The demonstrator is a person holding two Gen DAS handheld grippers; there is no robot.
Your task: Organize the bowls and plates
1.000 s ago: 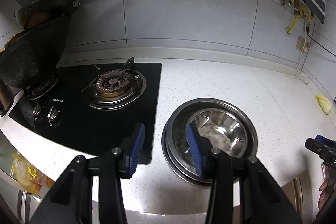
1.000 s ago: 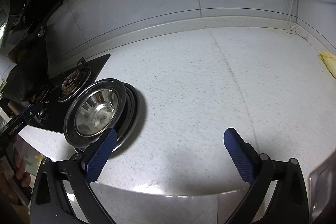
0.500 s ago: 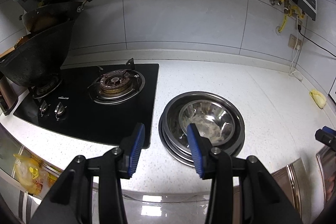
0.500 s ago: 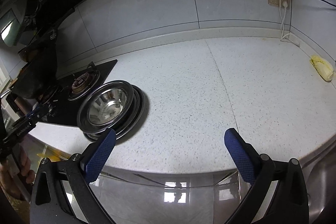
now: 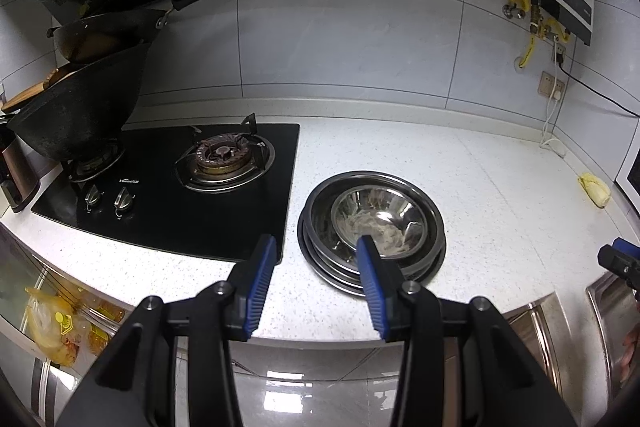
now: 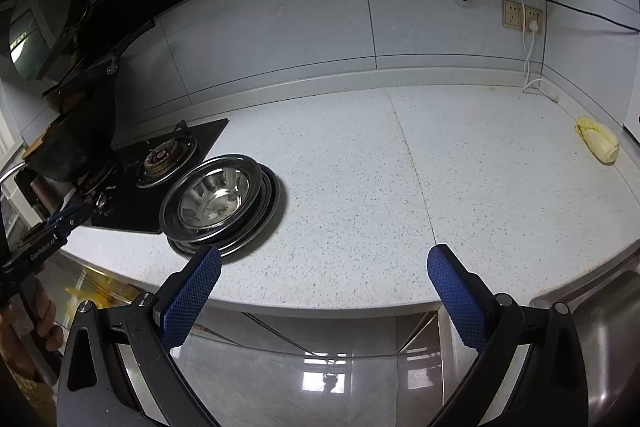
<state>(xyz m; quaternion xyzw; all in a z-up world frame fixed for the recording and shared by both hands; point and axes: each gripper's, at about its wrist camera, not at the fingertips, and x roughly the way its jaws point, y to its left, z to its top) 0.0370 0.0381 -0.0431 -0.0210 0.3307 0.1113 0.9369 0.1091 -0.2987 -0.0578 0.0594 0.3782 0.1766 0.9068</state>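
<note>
A steel bowl [image 5: 380,215] sits on a stack of steel plates [image 5: 320,259] on the speckled white counter, right of the hob. The stack also shows in the right wrist view [image 6: 264,211] with the bowl [image 6: 212,199] on top. My left gripper [image 5: 316,267] is open and empty, held off the counter's front edge, just short of the stack. My right gripper [image 6: 324,279] is wide open and empty, off the front edge to the right of the stack.
A black gas hob [image 5: 180,195] lies left of the stack, with a black wok [image 5: 80,115] on its left burner. A yellow cloth [image 6: 598,143] lies at the far right. A steel sink [image 6: 600,347] is at the lower right. The counter [image 6: 400,187] is between them.
Both grippers have drawn back from the stack toward and past the counter's front edge. Both stayed open and empty. The bowl and plates have not moved.
</note>
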